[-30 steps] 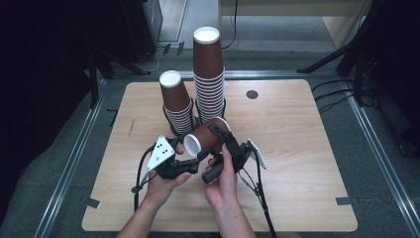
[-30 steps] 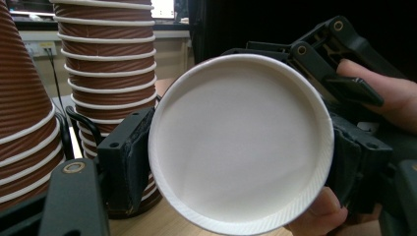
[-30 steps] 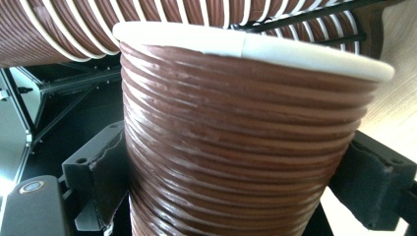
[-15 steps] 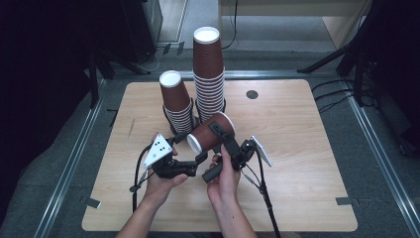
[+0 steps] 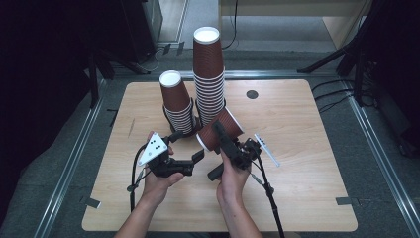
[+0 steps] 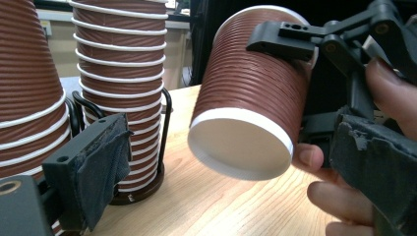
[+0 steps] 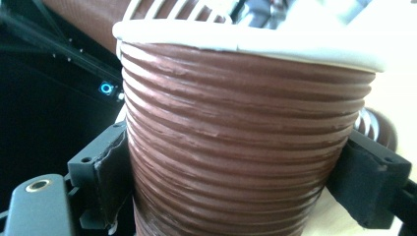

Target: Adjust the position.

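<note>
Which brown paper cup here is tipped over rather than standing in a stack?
The single cup clamped in the right tool, held tilted above the table. The others stand stacked in the short stack and the tall stack.

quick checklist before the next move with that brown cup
1. Right gripper jaws clamp the brown ribbed paper cup by its sides: ok.
2. Left gripper jaws have just been opening, nothing between them: ok.
3. Cup clear of the wooden table: ok.
4. Taller cup stack upright in its wire holder: ok.
5. Shorter cup stack upright: not ok, it leans.
6. Held cup single, not two nested: cannot tell.
</note>
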`<state>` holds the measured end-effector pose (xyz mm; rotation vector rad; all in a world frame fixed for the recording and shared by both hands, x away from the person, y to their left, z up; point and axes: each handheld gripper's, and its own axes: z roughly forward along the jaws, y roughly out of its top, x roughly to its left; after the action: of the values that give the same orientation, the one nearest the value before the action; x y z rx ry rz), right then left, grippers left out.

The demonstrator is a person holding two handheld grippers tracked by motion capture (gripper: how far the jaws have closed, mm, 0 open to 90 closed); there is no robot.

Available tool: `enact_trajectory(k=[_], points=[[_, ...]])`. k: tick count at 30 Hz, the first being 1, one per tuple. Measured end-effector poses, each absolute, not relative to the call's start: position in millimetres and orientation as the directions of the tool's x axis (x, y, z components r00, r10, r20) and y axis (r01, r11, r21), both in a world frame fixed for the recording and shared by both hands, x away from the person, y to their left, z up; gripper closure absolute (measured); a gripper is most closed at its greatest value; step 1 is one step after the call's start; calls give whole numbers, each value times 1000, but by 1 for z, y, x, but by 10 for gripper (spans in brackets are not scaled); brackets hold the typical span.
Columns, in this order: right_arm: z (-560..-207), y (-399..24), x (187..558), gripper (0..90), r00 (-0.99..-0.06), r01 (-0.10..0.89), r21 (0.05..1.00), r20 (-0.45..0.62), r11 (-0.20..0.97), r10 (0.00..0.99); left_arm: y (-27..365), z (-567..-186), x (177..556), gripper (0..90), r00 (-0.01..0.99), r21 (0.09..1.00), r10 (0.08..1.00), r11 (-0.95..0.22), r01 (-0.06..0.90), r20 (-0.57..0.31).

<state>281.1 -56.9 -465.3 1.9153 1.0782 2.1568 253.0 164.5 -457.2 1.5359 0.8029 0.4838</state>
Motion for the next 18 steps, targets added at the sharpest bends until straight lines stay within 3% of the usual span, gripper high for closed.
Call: enact_trajectory(k=[5,12,18], points=[[-462,-56,279,132,-273,310,667,745,-677,609,167,-458,254,26,664,977,731,17,211,-156],[-460,-56,279,133,-328,241,778,628,-580,706,168,-458,254,26,662,977,732,21,214,-161],[-457,-54,274,133,-378,125,886,459,-447,804,170,-458,254,26,660,977,734,18,215,-159]])
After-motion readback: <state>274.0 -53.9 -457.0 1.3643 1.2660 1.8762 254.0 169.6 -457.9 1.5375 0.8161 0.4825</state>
